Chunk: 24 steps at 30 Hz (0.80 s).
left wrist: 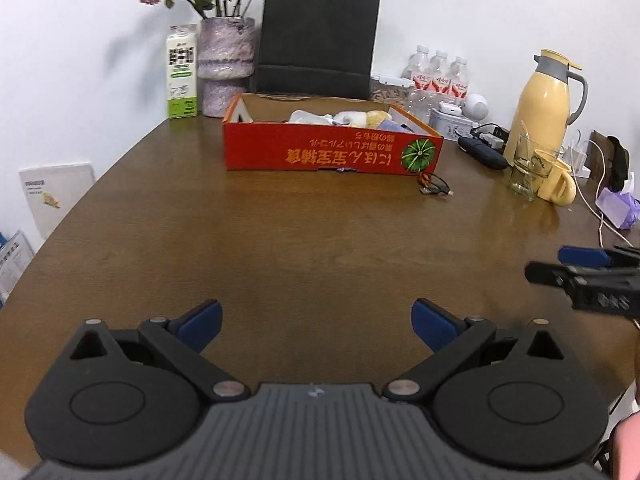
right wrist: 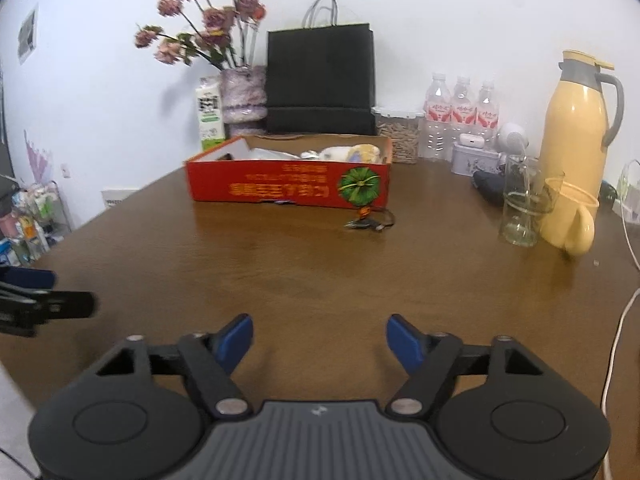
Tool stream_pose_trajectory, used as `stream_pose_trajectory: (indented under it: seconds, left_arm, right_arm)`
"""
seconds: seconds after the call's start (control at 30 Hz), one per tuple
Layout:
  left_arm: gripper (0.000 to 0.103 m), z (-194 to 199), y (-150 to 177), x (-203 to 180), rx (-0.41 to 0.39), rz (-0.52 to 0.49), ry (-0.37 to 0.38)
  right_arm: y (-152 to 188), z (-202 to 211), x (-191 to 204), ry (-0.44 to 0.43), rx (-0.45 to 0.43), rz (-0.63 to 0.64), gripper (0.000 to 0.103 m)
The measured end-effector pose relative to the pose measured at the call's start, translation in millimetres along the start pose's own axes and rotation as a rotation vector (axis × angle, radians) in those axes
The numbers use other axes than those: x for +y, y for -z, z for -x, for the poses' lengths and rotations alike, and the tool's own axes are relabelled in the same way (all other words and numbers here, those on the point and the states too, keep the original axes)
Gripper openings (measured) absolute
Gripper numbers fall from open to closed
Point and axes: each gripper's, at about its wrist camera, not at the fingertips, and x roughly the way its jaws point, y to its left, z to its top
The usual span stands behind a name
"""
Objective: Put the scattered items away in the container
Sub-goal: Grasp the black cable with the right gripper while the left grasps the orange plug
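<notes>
Grippers ours, left gripper and right gripper both with jaws released over bare bench, red cardboard box ahead holding items, small corded trinket just beside it

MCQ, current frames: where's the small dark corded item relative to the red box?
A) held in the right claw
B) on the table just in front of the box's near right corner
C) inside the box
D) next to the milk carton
B: the corded item lies on the table just in front of the red box, near its right corner; both claws are open and hold nothing.
</notes>
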Motion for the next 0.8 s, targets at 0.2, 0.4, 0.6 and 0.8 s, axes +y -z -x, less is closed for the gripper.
stream_pose_trajectory:
  seconds: [0.2, 0.4, 0.6, 0.8]
  left_arm:
    - [0.103, -37, -37, -2, -0.017, -0.028, 0.032]
    - [0.103, -76, -66, -10, -0.004, -0.044, 0.058]
    - [0.103, -101, -76, -17, 0.018, -0.065, 0.074]
    - [0.103, -119, -77, -19, 0.052, -0.050, 0.079]
  right_arm:
    - [-41, -67, -37, 0.044, 0.010, 0.032, 0.058]
    - [-80, -138, -47, -0.032, 0.003, 0.176, 0.053]
    - [-95, -194, -37, -0.087, 0.075, 0.300, 0.041]
    - [-93, -210, -48, -0.151, 0.105, 0.231, 0.016]
